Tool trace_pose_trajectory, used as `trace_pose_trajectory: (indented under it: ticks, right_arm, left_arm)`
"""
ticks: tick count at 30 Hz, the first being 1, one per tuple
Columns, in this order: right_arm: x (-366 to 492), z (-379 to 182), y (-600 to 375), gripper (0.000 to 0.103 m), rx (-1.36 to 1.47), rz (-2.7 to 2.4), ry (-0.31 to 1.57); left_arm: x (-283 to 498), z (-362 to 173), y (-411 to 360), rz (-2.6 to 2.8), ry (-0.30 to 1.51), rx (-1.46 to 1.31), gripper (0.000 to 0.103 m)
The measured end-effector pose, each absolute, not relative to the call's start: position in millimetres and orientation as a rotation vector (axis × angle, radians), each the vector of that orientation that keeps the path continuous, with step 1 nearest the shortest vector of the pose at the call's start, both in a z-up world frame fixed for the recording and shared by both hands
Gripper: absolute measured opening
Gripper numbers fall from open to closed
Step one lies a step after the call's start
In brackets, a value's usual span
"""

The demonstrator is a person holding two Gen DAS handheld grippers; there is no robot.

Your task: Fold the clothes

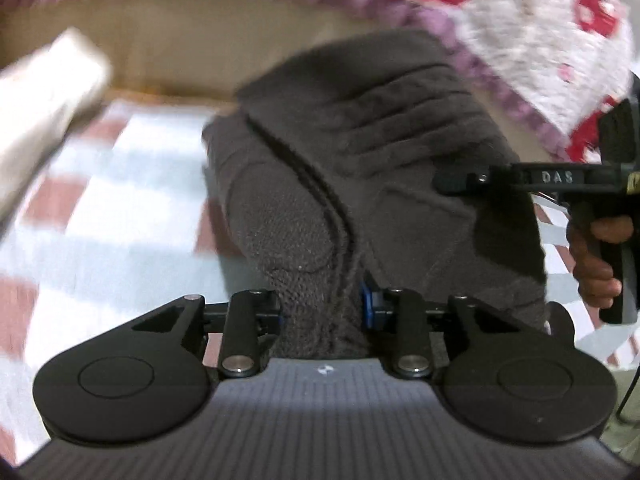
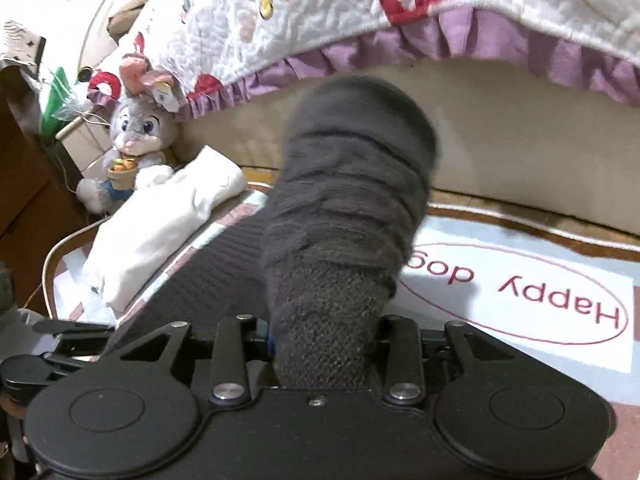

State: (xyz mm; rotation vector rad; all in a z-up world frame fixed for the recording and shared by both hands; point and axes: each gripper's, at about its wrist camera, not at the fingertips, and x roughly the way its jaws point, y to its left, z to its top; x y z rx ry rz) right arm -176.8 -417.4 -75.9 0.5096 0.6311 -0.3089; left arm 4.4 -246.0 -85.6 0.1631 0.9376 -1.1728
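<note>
A dark grey knitted garment (image 1: 360,140) hangs bunched and lifted in front of both cameras. In the left wrist view a thick fold of it fills the gap of my left gripper (image 1: 322,312), whose pads press on it from both sides. The right gripper's fingers (image 1: 520,178) reach into the same garment from the right, held by a person's hand (image 1: 596,264). In the right wrist view my right gripper (image 2: 324,344) is shut on a rolled, ribbed part of the garment (image 2: 348,184), which rises away from the jaws. The rest of the garment trails down to the left.
Below lies a mat (image 2: 520,292) printed "Happy dog", with pink and pale checks (image 1: 100,208). A folded white cloth (image 2: 160,224) rests at its left edge beside a plush rabbit (image 2: 132,148). A white quilt with red print and purple frill (image 2: 320,20) overhangs a beige bed side behind.
</note>
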Motion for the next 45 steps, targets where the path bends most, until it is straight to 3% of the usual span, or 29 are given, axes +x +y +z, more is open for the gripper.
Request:
trace_pose_trajectory:
  ticks: [4, 5, 9, 13, 15, 16, 17, 20, 23, 31, 38, 45]
  right_arm:
    - [-164, -117, -432, 0.058, 0.577, -0.403, 0.77]
    - [-167, -123, -438, 0.063, 0.621, -0.411, 0.771]
    - [-189, -139, -465, 0.065, 0.862, -0.379, 0.723]
    - [-184, -156, -472, 0.073, 0.965, -0.323, 0.736]
    - [-177, -161, -470, 0.084, 0.986, -0.302, 0.709]
    - [-171, -160, -468, 0.084, 0.971, -0.306, 0.709]
    - [-165, -160, -465, 0.083, 0.95, -0.31, 0.71]
    - [-145, -146, -448, 0.052, 0.743, -0.301, 0.739]
    - [-142, -123, -432, 0.042, 0.61, -0.306, 0.736]
    - [-125, -52, -391, 0.039, 0.394, -0.276, 0.66]
    - [-128, -23, -366, 0.039, 0.352, -0.196, 0.573]
    - [-122, -7, -318, 0.038, 0.32, -0.076, 0.552]
  left_arm:
    - [29, -116, -239, -1.122, 1.123, 0.056, 0.038]
    - [35, -120, -237, -1.121, 1.159, 0.012, 0.04]
    - [44, -131, -228, -1.137, 1.22, -0.065, 0.047]
    - [54, -147, -217, -1.14, 1.269, -0.164, 0.048]
    - [53, -146, -219, -1.152, 1.231, -0.147, 0.042]
    - [49, -142, -221, -1.157, 1.194, -0.112, 0.04]
    - [43, -137, -224, -1.163, 1.15, -0.068, 0.036]
    - [17, -117, -236, -1.174, 0.994, 0.106, 0.032]
    - [3, -104, -241, -1.169, 0.921, 0.178, 0.03]
    - [-11, -55, -216, -1.094, 0.725, 0.212, 0.03]
    - [-32, -13, -180, -0.982, 0.577, 0.253, 0.03]
    - [-49, -2, -121, -0.795, 0.623, 0.181, 0.029]
